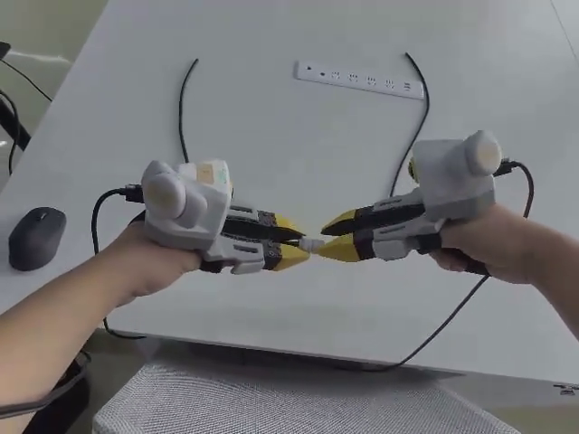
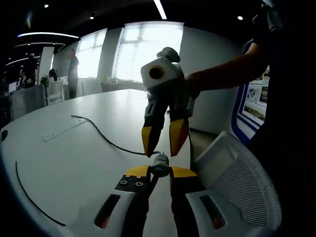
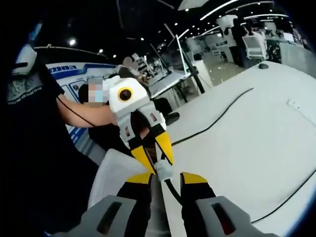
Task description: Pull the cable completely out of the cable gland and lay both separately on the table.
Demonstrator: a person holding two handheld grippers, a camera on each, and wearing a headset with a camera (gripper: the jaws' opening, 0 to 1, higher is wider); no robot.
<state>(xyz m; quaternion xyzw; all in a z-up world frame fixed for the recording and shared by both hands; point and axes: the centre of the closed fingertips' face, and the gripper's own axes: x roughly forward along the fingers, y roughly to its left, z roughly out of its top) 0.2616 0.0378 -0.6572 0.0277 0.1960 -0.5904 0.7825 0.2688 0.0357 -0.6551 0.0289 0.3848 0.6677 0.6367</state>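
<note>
A small grey-white cable gland [image 1: 313, 244] is held in the air above the table's near edge, between the two grippers, which point at each other. My left gripper [image 1: 298, 246] is shut on the gland [image 2: 159, 164], which sits between its yellow tips [image 2: 159, 172]. My right gripper [image 1: 330, 237] faces it from the right with its jaws apart [image 2: 160, 150]. In the right gripper view the gland [image 3: 163, 171] sits just ahead of the open right gripper [image 3: 165, 177]. A short black cable [image 3: 172, 190] runs back from the gland between the right jaws.
A white power strip [image 1: 360, 80] lies at the far side of the white table [image 1: 271, 181], its black lead curving toward me. Another loose black cable [image 1: 184, 108] lies at the left. A dark mouse [image 1: 36, 237] sits at the left edge. A mesh chair [image 1: 271, 402] stands below.
</note>
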